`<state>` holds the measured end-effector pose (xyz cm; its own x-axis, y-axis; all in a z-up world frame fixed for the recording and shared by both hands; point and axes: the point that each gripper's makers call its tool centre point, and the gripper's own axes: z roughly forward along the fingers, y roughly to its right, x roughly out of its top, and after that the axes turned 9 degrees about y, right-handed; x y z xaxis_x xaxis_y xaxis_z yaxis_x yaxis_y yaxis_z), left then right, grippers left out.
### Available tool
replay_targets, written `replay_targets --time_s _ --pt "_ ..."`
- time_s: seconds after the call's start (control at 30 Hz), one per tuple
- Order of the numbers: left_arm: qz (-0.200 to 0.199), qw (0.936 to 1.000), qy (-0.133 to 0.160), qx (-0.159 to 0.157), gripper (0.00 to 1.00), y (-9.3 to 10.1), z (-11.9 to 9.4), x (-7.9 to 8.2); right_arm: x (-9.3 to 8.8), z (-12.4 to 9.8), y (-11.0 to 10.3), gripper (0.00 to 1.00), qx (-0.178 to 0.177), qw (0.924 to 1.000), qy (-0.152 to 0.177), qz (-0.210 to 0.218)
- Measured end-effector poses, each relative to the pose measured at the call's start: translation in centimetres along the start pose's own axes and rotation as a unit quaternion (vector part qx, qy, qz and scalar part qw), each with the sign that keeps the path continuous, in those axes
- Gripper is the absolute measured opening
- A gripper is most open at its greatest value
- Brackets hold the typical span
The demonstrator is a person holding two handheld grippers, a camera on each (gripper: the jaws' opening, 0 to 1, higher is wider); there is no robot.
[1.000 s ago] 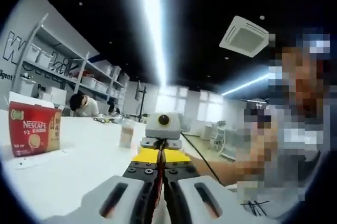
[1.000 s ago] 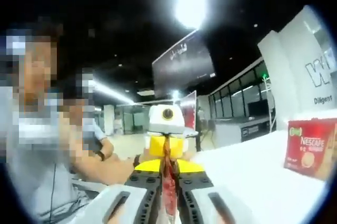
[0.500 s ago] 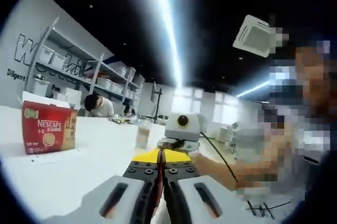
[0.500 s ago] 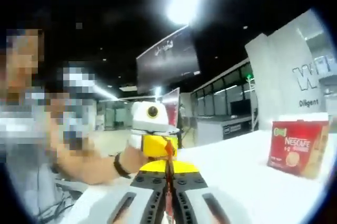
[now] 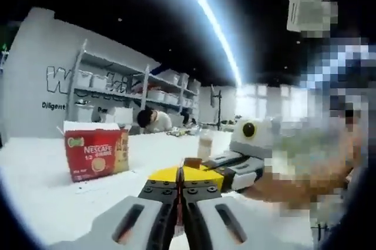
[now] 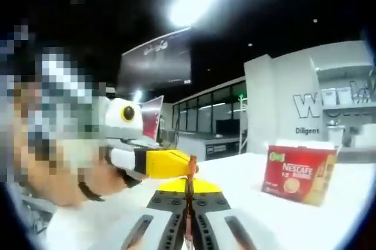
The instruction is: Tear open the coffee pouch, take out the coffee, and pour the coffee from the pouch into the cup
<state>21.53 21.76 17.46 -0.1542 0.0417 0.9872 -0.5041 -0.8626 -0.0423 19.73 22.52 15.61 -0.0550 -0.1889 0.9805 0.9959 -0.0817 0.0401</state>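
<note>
A white table spreads across the lower part of the left gripper view. A red Nescafe box with an open top stands on it at about nine o'clock. A pale cup stands farther back, near centre. In the right gripper view, the same table carries the red box at about four o'clock.
</note>
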Motion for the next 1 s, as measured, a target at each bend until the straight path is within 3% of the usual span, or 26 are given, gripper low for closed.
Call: replay_targets --time_s 0.07,0.23,0.3,0.43,0.53,0.57,0.63,0.67,0.7,0.73,0.77,0.8,0.87,0.9,0.97,1.0 --pt "0.050 0.9984 -0.014 0.023 0.01 0.1 0.0 0.0 -0.2 0.0 0.2 0.00 -0.004 1.0000 -0.002 0.002" --pt "0.063 0.9960 -0.038 0.051 0.01 -0.1 0.1 -0.4 -0.5 0.1 0.5 0.00 -0.012 0.9999 -0.008 0.005" --pt "0.108 0.9904 -0.048 0.072 0.01 -0.3 0.0 -0.3 -0.6 0.2 0.6 0.00 -0.016 0.9998 -0.009 0.004" --pt "0.211 0.9705 -0.059 0.101 0.01 0.1 0.0 0.1 -0.4 0.2 0.8 0.00 -0.022 0.9997 -0.006 0.002" --pt "0.237 0.9626 -0.066 0.114 0.01 0.4 -0.2 0.0 -0.3 0.1 0.9 0.00 -0.026 0.9996 -0.008 -0.002" --pt "0.255 0.9551 -0.075 0.130 0.01 -0.1 -0.5 -0.1 -0.2 0.1 0.9 0.00 -0.024 0.9997 -0.006 0.000" --pt "0.252 0.9572 -0.068 0.124 0.01 0.0 -0.5 0.0 0.0 0.1 0.9 0.00 -0.024 0.9997 -0.004 0.000" --pt "0.263 0.9502 -0.078 0.148 0.01 -1.0 -1.0 0.0 0.1 0.1 0.8 0.00 -0.022 0.9998 -0.002 0.000" --pt "0.334 0.9186 -0.077 0.196 0.01 -2.9 -1.8 1.2 -0.1 0.0 0.8 0.00 -0.022 0.9997 -0.010 0.002" --pt "0.331 0.9203 -0.070 0.196 0.01 -3.5 -2.3 1.5 -0.2 0.0 0.9 0.00 -0.022 0.9997 -0.012 -0.005" --pt "0.277 0.9422 -0.052 0.181 0.01 -3.3 -2.4 1.7 -0.2 -0.2 1.1 0.00 -0.023 0.9997 -0.010 -0.004" --pt "0.214 0.9603 -0.024 0.178 0.01 -3.6 -2.8 2.3 -0.1 -0.3 1.2 0.00 -0.019 0.9998 -0.002 0.007" --pt "0.243 0.9498 -0.037 0.193 0.01 -5.2 -3.4 2.4 0.1 -0.5 1.5 0.00 -0.020 0.9998 0.001 0.008" --pt "0.242 0.9506 -0.034 0.192 0.01 -5.2 -3.5 2.4 0.1 -0.5 1.5 0.00 -0.018 0.9998 0.003 0.009" --pt "0.193 0.9656 -0.022 0.173 0.02 -4.9 -3.1 2.2 0.2 -0.5 1.3 0.00 -0.016 0.9998 0.005 0.010" --pt "0.188 0.9666 -0.018 0.173 0.02 -5.3 -3.2 2.3 0.2 -0.5 1.3 0.00 -0.014 0.9999 0.005 0.009"
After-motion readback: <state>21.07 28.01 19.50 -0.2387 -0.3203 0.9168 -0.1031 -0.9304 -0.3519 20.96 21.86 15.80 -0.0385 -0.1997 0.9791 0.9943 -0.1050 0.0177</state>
